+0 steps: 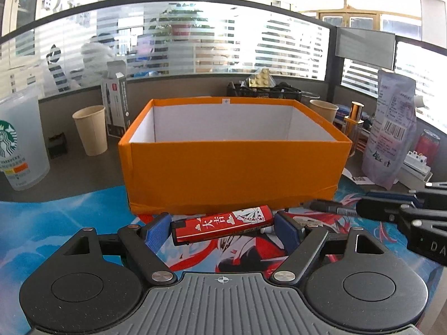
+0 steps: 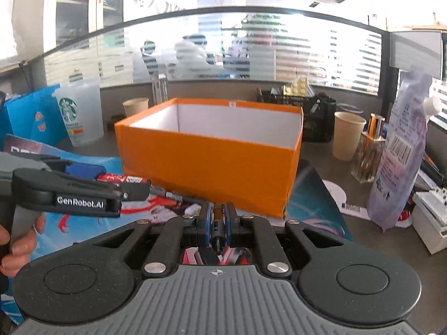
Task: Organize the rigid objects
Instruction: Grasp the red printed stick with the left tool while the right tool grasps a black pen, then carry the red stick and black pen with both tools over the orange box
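An orange box with a white inside stands open-topped just ahead on the printed mat; it also shows in the right wrist view. My left gripper is shut endwise on a red lighter, held crosswise in front of the box. My right gripper is shut on a dark marker pen, which points along the fingers. From the left wrist view the right gripper holds the marker at the right. The left gripper and lighter show at left in the right wrist view.
A Starbucks cup and a paper cup stand left of the box. Another paper cup, a perfume bottle, a purple pouch and a black basket crowd the right. A glass partition runs behind.
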{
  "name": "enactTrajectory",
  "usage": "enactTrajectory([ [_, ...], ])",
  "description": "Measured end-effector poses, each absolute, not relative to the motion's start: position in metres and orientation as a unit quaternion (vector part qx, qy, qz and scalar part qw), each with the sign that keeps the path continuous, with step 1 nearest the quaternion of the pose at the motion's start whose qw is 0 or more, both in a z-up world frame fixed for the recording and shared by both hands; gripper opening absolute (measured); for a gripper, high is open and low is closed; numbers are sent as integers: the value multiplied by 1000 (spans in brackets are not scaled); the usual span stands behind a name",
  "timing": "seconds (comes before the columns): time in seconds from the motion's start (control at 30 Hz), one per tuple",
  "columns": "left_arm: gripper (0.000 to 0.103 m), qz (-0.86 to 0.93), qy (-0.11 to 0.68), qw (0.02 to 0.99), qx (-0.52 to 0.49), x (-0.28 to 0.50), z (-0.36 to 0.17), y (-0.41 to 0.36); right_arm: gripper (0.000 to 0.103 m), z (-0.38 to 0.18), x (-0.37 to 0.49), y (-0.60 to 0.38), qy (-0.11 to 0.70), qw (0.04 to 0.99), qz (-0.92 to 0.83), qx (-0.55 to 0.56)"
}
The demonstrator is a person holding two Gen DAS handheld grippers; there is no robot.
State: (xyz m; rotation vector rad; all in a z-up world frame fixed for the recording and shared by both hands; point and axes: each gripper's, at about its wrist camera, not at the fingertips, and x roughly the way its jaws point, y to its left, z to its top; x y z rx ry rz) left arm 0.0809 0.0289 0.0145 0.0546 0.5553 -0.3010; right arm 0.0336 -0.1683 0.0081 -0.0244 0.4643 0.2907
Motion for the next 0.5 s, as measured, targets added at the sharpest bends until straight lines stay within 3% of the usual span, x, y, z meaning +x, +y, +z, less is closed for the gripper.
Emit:
enactTrajectory([
  [0.5,81,-139,240,960,32,78,47,30,9,46,34,-171,177,973,149,-14],
])
